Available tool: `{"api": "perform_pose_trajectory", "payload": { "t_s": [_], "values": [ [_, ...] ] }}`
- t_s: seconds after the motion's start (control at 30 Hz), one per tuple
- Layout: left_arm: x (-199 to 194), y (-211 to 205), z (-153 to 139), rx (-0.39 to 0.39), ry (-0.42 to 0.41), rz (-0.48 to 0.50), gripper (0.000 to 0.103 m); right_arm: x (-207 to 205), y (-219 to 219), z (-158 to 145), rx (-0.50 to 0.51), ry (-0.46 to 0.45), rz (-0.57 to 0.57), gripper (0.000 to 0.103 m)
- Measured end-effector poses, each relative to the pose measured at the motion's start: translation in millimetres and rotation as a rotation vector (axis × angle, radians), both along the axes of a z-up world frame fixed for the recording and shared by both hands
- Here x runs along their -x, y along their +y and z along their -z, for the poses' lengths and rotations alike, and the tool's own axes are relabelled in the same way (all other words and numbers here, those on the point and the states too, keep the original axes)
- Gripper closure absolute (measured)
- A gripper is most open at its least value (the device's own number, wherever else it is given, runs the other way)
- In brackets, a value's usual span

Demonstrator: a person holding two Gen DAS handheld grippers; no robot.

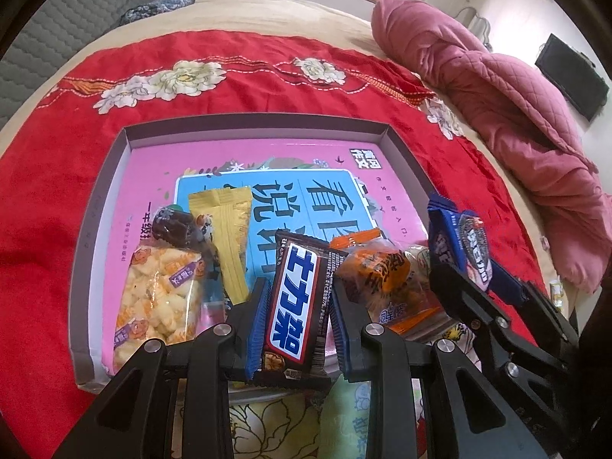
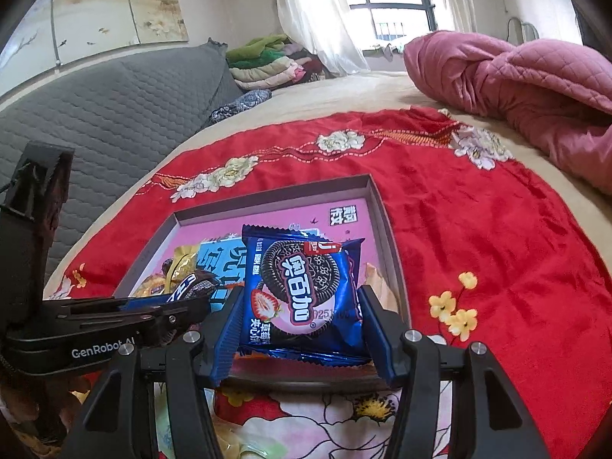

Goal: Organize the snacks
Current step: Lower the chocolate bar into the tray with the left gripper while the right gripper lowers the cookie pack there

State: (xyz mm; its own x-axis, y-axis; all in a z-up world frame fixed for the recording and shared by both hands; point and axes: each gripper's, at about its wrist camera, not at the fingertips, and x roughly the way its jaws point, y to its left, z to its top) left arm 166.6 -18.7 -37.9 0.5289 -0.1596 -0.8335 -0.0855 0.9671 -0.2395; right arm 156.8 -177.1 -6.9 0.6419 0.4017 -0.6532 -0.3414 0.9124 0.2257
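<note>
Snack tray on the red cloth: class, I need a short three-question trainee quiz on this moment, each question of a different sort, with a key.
1. True or false: the left gripper is shut on the brown chocolate bar.
2. Multiple choice: what does the right gripper hold? A) a yellow wafer pack B) the blue cookie pack C) nothing
3. Fill the gap: the puffed-snack bag lies inside the grey-walled ____.

Key: 1 true; 2 B; 3 tray.
</note>
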Motion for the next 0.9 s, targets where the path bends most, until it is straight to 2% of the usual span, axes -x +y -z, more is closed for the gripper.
{"api": "perform_pose_trajectory", "payload": {
  "t_s": [0.47,0.9],
  "values": [
    [-1.1,1.0,0.3,0.005,0.004,-0.001,0.072,-5.3,7.9,10.5,0.042,0.015,0.0,0.045],
    [-1.5,1.9,0.5,0.006,0.005,-0.002,0.072,-4.6,2.7,8.0,0.016,0.013,0.024,0.04]
  ]
}}
